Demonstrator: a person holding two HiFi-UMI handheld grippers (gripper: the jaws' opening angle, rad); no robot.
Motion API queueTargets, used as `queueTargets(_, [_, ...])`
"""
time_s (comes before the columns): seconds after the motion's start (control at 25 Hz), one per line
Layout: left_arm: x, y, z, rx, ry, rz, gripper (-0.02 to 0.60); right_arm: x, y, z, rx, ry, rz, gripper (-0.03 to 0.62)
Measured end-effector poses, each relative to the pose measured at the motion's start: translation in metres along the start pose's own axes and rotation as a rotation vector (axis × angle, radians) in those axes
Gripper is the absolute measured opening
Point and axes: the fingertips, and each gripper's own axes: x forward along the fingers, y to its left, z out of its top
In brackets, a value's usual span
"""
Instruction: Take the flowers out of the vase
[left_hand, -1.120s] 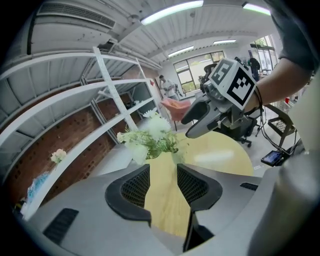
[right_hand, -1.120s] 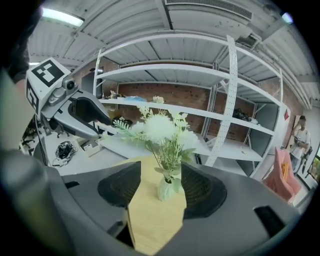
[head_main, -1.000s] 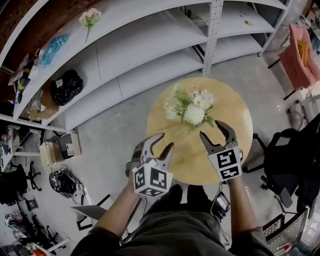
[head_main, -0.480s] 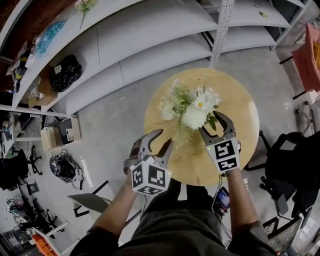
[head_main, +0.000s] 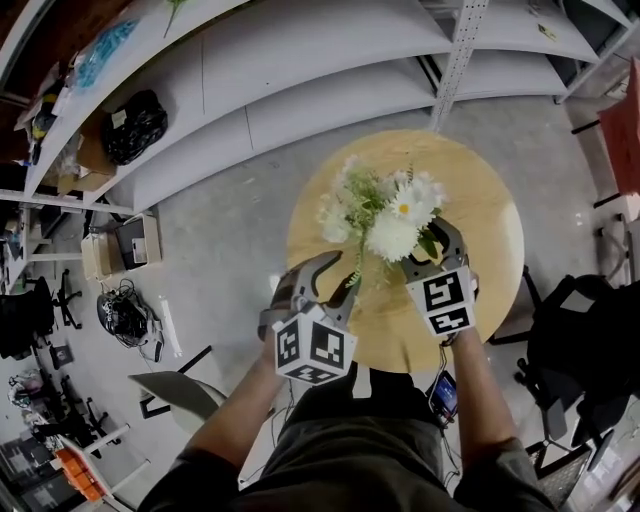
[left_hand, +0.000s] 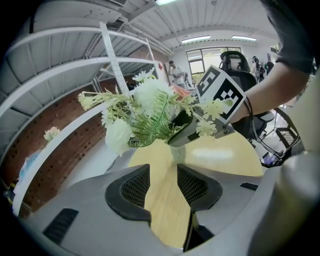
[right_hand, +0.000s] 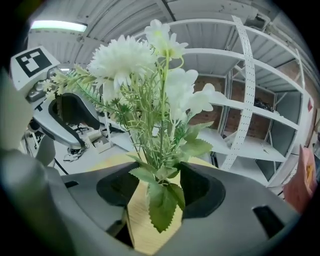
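Observation:
A bunch of white flowers (head_main: 385, 215) with green leaves stands in a clear glass vase (left_hand: 177, 152) on the round wooden table (head_main: 485, 235). From the head view the blooms hide most of the vase. My right gripper (head_main: 428, 245) is at the bunch's right side, open, and the stems and a hanging leaf (right_hand: 161, 202) sit between its jaws. My left gripper (head_main: 335, 280) is open at the table's near-left edge. It holds nothing, and the vase is a short way beyond its jaws. The left gripper view shows the right gripper's finger (left_hand: 186, 127) among the leaves.
White metal shelving (head_main: 300, 70) runs behind the table, with a black bag (head_main: 132, 125) on a low shelf. Boxes (head_main: 125, 250) and cables (head_main: 125, 315) lie on the floor at left. A black office chair (head_main: 580, 330) stands at right.
Both grippers have moved forward toward the bunch. The right one has gone from beside the flowers to having the stems between its jaws. The left one has crept closer to the vase.

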Motion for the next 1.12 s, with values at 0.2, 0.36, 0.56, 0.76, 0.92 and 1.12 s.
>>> queueTargets(0.2, [-0.001, -0.005, 0.0, 0.002, 0.007, 0.004, 0.176, 0.004, -0.001, -0.001, -0.007, -0.006, 0.0, 0.227])
queueTargets(0.36, [-0.004, -0.011, -0.004, 0.001, 0.019, 0.003, 0.176, 0.005, -0.001, 0.0, -0.003, -0.018, -0.007, 0.22])
queueTargets(0.56, [-0.004, -0.013, -0.008, 0.0, 0.026, 0.002, 0.176, 0.006, -0.002, 0.002, -0.011, -0.028, -0.017, 0.181])
queueTargets(0.76, [-0.003, -0.013, -0.007, -0.001, 0.025, -0.001, 0.176, 0.006, -0.003, 0.002, -0.012, -0.031, -0.03, 0.146])
queueTargets(0.92, [-0.003, -0.014, -0.006, 0.001, 0.023, -0.007, 0.176, 0.006, -0.002, 0.002, -0.017, -0.03, -0.035, 0.127])
queueTargets(1.12, [-0.005, -0.012, -0.003, 0.007, 0.016, -0.007, 0.176, 0.006, -0.001, 0.004, -0.017, -0.029, -0.04, 0.115])
